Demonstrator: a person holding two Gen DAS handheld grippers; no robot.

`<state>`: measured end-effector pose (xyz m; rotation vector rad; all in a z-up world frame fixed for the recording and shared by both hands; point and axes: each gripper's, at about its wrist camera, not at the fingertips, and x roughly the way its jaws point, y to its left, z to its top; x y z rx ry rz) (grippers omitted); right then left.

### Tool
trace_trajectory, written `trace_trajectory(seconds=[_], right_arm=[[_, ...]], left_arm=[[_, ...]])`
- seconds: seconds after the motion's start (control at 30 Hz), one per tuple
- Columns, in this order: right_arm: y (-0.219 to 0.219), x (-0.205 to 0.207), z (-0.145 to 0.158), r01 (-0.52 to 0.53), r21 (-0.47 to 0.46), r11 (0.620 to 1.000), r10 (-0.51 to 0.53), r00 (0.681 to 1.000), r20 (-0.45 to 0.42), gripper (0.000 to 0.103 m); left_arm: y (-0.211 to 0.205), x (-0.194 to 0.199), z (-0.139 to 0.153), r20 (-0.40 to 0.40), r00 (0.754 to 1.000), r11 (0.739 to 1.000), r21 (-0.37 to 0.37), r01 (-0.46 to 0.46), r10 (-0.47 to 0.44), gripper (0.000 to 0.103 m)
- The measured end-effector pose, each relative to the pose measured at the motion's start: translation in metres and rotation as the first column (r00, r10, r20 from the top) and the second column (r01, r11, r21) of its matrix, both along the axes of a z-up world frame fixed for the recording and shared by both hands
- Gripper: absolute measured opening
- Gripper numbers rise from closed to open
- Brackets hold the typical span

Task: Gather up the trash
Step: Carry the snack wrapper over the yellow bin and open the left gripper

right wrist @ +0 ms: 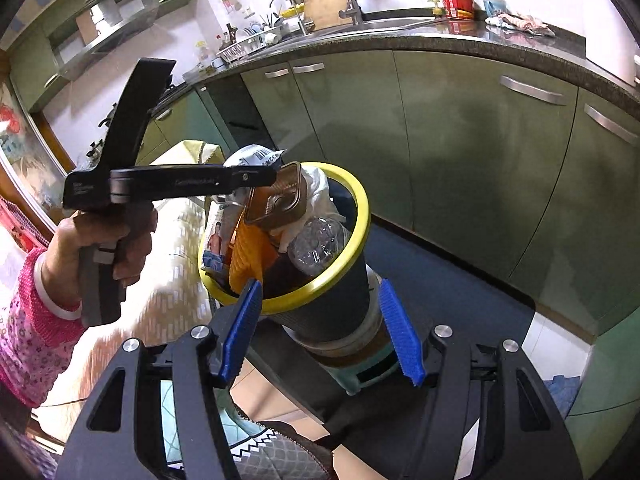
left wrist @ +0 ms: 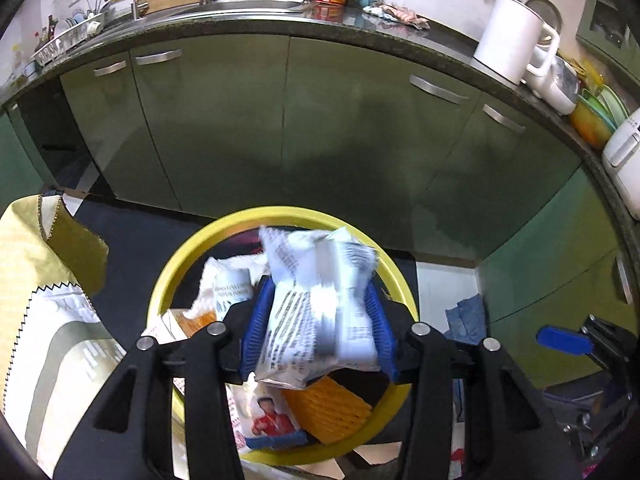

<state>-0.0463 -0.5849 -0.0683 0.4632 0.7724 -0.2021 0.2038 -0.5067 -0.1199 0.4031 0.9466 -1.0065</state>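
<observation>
While the left tool [left wrist: 318,332] grips it, the white wrapper [left wrist: 320,300] points lengthwise away.

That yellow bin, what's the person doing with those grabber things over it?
A person is collecting trash with a two-finger gripper in each hand. The left gripper has a crumpled white wrapper between its blue pads, right above the yellow-rimmed bin. The bin is already stuffed: a clear plastic bottle, a brown tin and orange packaging poke out. The right gripper is open and empty, waiting beside the bin. The wrapper isn't in the bin yet.
</observation>
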Motion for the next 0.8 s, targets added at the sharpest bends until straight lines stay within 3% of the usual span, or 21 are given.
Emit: trace_trajectory(seconds=[0.1, 0.57, 0.8], right_arm=[[0.002, 0.0, 0.001, 0.001, -0.003, 1.0, -0.001, 1.0, -0.001, 0.06], [0.008, 0.001, 0.008, -0.008, -0.012, 1.0, 0.008, 1.0, 0.007, 0.061], [0.015, 0.002, 0.012, -0.033, -0.02, 0.999, 0.033, 0.999, 0.01, 0.061]], left_arm=[[0.001, 0.003, -0.001, -0.009, 1.0, 1.0, -0.005, -0.001, 0.001, 0.052], [0.024, 0.002, 0.019, 0.014, 1.0, 0.998, -0.059, -0.014, 0.015, 0.055], [0.08, -0.026, 0.052, 0.095, 0.993, 0.992, -0.11, -0.058, 0.068, 0.083]])
